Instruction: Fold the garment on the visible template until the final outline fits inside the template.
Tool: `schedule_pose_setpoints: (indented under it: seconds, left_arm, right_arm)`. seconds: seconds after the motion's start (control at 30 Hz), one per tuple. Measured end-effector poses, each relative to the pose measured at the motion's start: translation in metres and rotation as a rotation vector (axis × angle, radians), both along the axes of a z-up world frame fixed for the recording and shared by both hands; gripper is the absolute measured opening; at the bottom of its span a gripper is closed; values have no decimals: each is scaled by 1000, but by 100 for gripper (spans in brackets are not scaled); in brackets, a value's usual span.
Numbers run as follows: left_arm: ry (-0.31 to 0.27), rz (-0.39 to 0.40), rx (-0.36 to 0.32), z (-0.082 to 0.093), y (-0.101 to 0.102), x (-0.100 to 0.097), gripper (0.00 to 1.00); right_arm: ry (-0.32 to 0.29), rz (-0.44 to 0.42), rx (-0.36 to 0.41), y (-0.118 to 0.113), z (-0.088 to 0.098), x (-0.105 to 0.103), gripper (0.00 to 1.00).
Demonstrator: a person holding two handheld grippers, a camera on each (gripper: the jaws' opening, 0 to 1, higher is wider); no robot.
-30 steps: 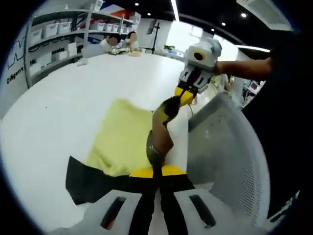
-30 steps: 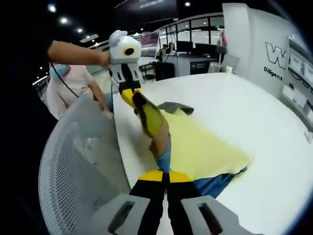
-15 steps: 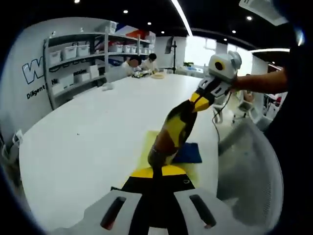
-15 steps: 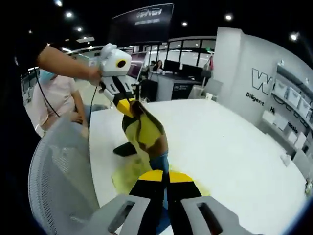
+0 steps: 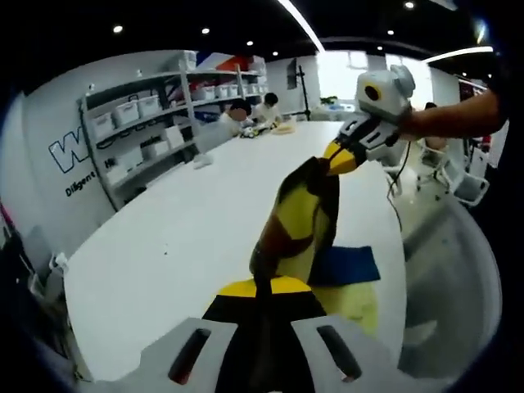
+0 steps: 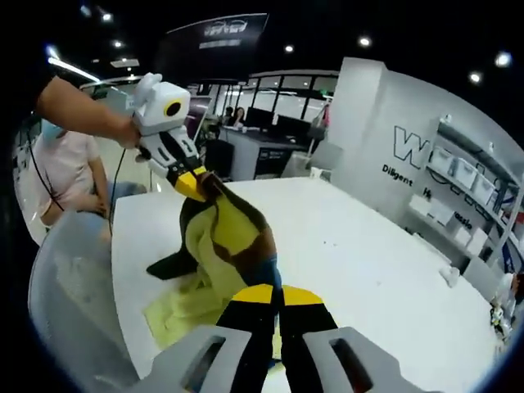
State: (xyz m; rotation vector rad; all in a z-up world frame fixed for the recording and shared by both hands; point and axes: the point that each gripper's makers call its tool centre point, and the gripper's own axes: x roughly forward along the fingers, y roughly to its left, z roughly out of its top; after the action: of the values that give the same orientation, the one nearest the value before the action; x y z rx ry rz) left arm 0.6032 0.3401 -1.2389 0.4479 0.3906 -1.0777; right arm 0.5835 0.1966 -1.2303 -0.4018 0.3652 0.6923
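- A broad white table [image 5: 180, 221] spreads across an open office, its surface running off toward storage shelves [image 5: 139, 123] along a wall in the left gripper view and toward a lettered partition in the right gripper view.
- A pale mesh-backed chair [image 6: 70, 303] stands at the table's near edge, by the person working the tools.
- A yellow template sheet [image 6: 176, 307] lies flat on the table near that edge; a dark piece of fabric [image 6: 172, 264] rests by it in the right gripper view, and a blue patch [image 5: 348, 264] lies on it in the left gripper view. Whether these are parts of the garment cannot be told.
- The garment [image 5: 299, 221], yellow with dark bands, hangs in the air above the template, stretched into a sagging strip between the two tools and clear of the table along its upper edge.
- The left gripper [image 5: 260, 282] is clamped on one end of that strip, jaws pressed together on the cloth.
- The right gripper [image 6: 274, 286] pinches the other end in the same way; each tool appears in the other's view, held by a bare forearm.
- The cloth looks light, limp and prone to bunching; holds at the corners or along the hem, kept taut, would likely lay it flattest inside the template.
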Motion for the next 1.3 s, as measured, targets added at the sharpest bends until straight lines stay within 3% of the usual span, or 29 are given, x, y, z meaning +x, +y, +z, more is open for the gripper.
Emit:
schedule_pose_setpoints:
  seconds: [0.57,1.13,1.3]
  left_arm:
    - [-60,151,30,8,-4,65,0]
    - [-51,199,71,-13,-8,107,0]
    - [-48,231,84,-22,-6,121,0]
  right_arm:
    - [-28,-64,9,-8,10,64,0]
    - [-11,-89,-3,-14,-15,109,0]
    - [-26,-84,-42,-12,-24,121,0]
